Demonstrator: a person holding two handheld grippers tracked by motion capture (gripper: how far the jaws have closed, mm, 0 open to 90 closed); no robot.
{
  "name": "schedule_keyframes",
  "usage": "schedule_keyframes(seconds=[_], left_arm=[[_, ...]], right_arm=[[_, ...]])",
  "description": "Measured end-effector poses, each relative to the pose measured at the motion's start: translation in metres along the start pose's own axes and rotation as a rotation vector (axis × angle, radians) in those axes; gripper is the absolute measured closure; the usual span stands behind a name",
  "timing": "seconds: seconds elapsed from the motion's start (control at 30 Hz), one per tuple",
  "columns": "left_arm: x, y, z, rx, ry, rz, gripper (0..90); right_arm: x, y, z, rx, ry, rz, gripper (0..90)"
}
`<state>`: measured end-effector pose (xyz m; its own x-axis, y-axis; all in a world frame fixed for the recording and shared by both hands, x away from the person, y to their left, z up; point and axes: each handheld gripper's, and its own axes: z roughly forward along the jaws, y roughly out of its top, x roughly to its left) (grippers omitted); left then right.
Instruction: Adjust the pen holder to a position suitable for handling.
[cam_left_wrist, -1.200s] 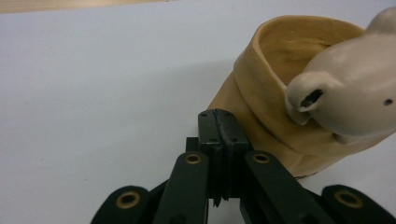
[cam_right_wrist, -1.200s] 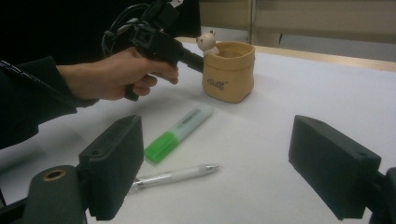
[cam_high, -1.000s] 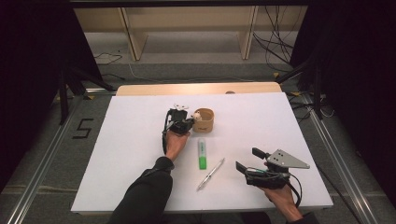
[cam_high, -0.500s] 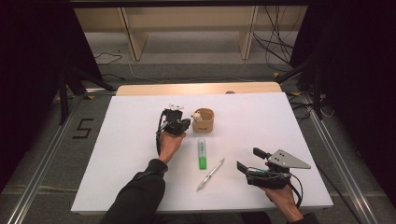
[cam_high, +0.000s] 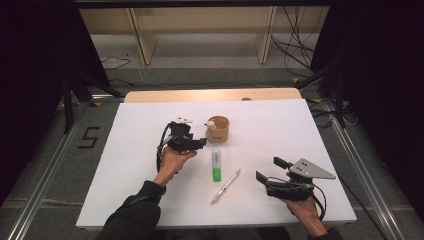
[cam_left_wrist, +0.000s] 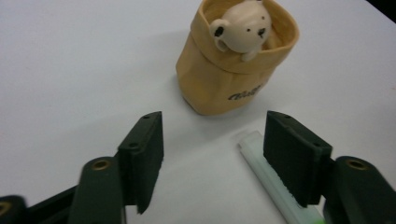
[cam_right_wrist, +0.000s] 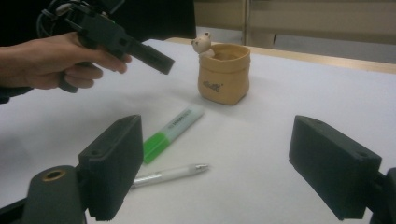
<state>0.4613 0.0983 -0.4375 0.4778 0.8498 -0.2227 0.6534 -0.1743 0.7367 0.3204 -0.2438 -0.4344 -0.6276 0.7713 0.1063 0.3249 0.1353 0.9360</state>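
A tan fabric pouch (cam_high: 218, 130) with a small white bear head at its rim stands upright on the white table (cam_high: 300, 130). In front of it lie a green highlighter (cam_high: 216, 164) and a white pen (cam_high: 225, 186). My left gripper (cam_high: 201, 144) hovers just left of the pouch and points at it. Its jaws have just been opening and hold nothing. In the left gripper view the pouch (cam_left_wrist: 236, 65) sits beyond the open gripper (cam_left_wrist: 215, 140), with the highlighter (cam_left_wrist: 261, 170) beside the right jaw. My right gripper (cam_high: 268, 169) rests open at the near right, facing the pen (cam_right_wrist: 168, 175).
The table's wooden far edge (cam_high: 210, 95) borders a floor with shelf legs and cables. The white surface is bare to the far right of the pouch and along the left side. The right gripper view also shows the left gripper (cam_right_wrist: 121, 39) in the other hand, above the table.
My left gripper has drawn back a little from the pouch toward the person and lifted slightly, and its jaws stand apart now. The right gripper, pouch, highlighter and pen have not moved.
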Motion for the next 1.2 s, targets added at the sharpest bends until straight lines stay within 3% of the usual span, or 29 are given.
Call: schedule_keyframes(seconds=[0.53, 0.7, 0.87, 1.0, 1.2], left_arm=[[-0.005, -0.019, -0.048, -0.074, -0.112, 0.058, 22.1], [-0.009, -0.025, -0.056, -0.084, -0.132, 0.099, 19.6], [-0.011, -0.032, -0.067, -0.106, -0.163, 0.112, 17.8], [-0.012, -0.037, -0.078, -0.133, -0.165, 0.149, 16.8], [-0.011, -0.044, -0.088, -0.161, -0.184, 0.171, 15.3]], right_arm=[[-0.016, 0.006, -0.005, 0.08, 0.017, -0.017, 18.0], [-0.022, 0.008, -0.005, 0.12, 0.024, -0.037, 17.5], [-0.03, 0.011, -0.008, 0.153, 0.02, -0.045, 17.5], [-0.033, 0.01, -0.008, 0.178, 0.019, -0.055, 17.4], [-0.036, 0.009, -0.006, 0.229, 0.032, -0.074, 16.8]])
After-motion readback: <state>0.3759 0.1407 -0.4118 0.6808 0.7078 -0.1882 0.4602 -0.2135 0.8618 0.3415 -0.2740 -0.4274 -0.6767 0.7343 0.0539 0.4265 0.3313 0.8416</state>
